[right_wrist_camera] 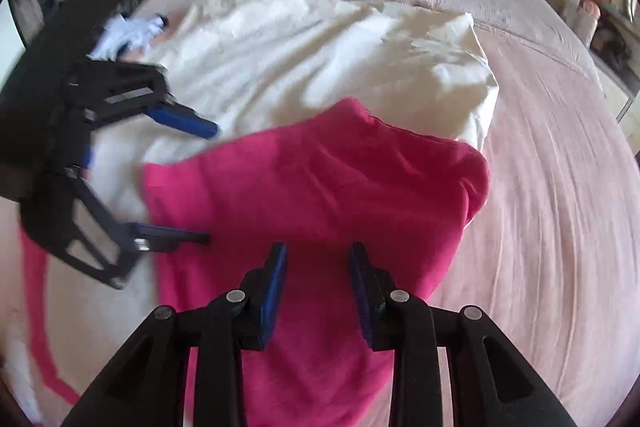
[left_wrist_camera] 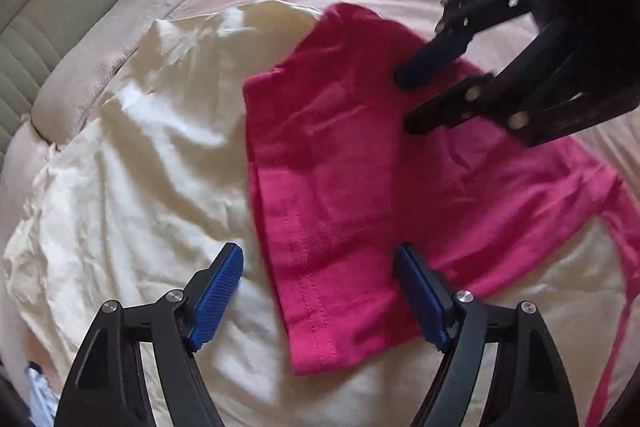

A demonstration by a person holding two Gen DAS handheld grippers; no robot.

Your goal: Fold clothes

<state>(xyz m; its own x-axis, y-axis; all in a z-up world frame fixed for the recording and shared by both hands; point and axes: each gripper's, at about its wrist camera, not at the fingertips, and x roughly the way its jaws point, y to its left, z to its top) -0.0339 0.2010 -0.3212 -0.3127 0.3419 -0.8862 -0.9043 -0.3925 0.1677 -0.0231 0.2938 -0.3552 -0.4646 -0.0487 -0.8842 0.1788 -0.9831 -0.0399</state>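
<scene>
A pink garment point(left_wrist_camera: 360, 187), already doubled over, is seen spread across a cream sheet point(left_wrist_camera: 140, 167) on a bed point(right_wrist_camera: 560, 207), filling the centre of both views. The left gripper point(left_wrist_camera: 320, 275) is held with jaws wide apart and empty, the stitched hem lying between and just beyond them at lower centre. The right gripper point(right_wrist_camera: 318, 267) is held partly open, nothing clamped, directly above the cloth's near part. The garment's long axis is judged to run from the hem toward its upper end, so either gripper is near enough for the next fold.
</scene>
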